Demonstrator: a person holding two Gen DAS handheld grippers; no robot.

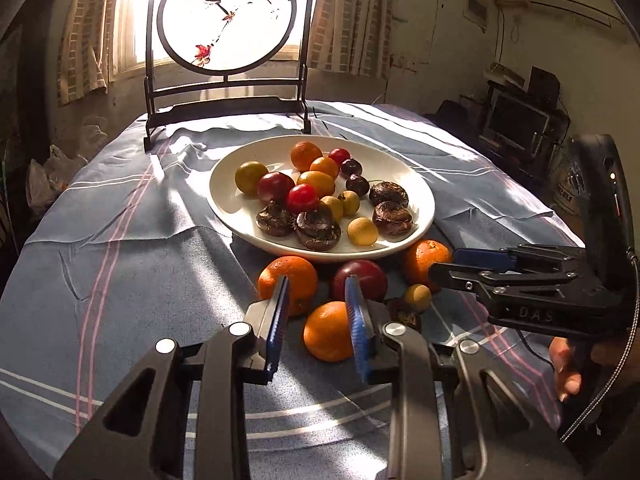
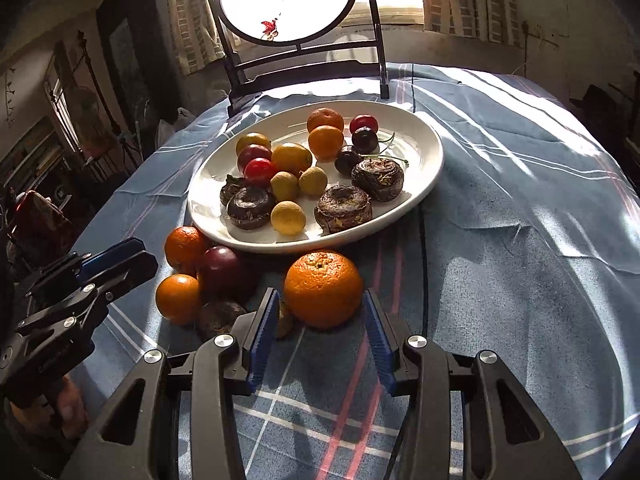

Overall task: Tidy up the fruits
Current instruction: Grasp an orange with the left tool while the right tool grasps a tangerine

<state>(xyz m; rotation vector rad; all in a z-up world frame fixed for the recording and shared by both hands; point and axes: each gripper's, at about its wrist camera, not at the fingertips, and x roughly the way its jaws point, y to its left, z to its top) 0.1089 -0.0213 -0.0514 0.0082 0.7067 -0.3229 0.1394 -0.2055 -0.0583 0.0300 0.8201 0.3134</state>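
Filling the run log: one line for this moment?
left gripper: open, empty | right gripper: open, around orange | plate: part filled | loose fruit on cloth

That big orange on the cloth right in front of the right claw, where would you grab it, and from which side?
Grip the orange across its widest middle, coming in low from the near side, where the right claw already stands open around it. It is round, with its stem dimple up, so its flanks suit the pads. The plate lies just behind it and a small fruit sits at its left, so overshooting looks risky.
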